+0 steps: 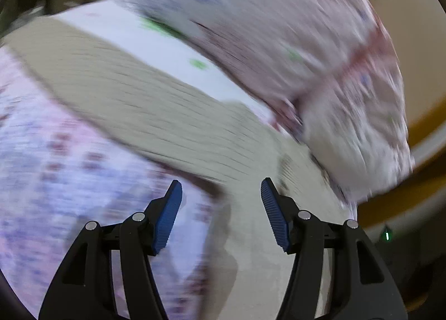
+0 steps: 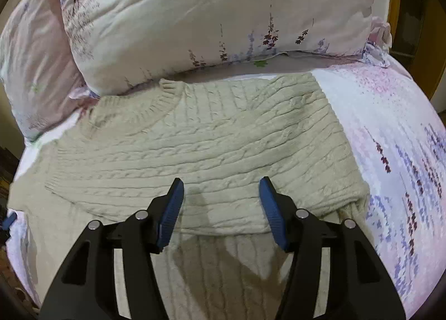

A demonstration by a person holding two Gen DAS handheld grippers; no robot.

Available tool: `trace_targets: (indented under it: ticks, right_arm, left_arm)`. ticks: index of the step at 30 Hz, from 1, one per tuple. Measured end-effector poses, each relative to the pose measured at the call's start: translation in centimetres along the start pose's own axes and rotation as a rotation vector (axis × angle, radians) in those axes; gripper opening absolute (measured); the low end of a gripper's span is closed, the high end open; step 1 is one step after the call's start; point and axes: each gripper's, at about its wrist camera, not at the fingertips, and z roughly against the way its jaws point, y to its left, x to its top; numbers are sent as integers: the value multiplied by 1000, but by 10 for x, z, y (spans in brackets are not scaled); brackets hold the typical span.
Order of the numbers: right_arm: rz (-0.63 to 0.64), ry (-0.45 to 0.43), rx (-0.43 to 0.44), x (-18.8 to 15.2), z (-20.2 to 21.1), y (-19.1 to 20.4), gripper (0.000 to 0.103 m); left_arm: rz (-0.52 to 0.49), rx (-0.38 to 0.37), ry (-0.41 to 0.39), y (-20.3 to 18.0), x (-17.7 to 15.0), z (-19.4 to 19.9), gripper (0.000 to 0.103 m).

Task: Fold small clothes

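**Cream cable-knit sweater on floral bed, both claws empty above it**

**Left wrist view.** Picture heavily smeared. Left gripper: blue ribbed pads parted about halfway, nothing between them, nothing held. Cable-knit sweater: a cream band running diagonally from the upper left toward the lower right, its ribbed lines following that diagonal; it lies ahead of the claw and passes under the right-hand pad. Bed sheet: white-pink cotton with lavender sprigs, filling the lower left beneath the claw. Pillow: pale pink, floral, plump, at the far side of the sweater toward the head of the bed. Finer detail cannot be told through the blur.

**Right wrist view.** Right gripper: pads likewise about half parted, empty, hanging over the knit without pressing it. The sweater lies directly ahead and below, already doubled: an upper layer with a ribbed hem edge crossing just before the fingertips, a lower layer showing beneath the claw. Its long axis runs left to right across the bed; the ribbed neckline sits at the far left, beside the pillow. Knit thick, soft, raised cables; likely to hold a fold without slipping. The sheet shows bare toward the bed's right edge. Judged: the right hand is squarer to the folded edge, so better placed for the next fold.
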Motion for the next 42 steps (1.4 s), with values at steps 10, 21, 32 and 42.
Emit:
trace_targets:
  ticks: [10, 21, 32, 42]
  right_arm:
    - [24, -8, 89, -9, 21, 16, 57]
    - [49, -28, 97, -10, 29, 21, 58]
    - [43, -21, 86, -11, 26, 14, 58]
    - [8, -94, 80, -8, 40, -3, 58]
  left_arm:
    - [339, 43, -125, 99, 38, 23, 60]
    - [497, 13, -207, 152, 75, 24, 50]
    - [575, -20, -221, 179, 79, 19, 7]
    - [331, -68, -314, 77, 88, 46, 6]
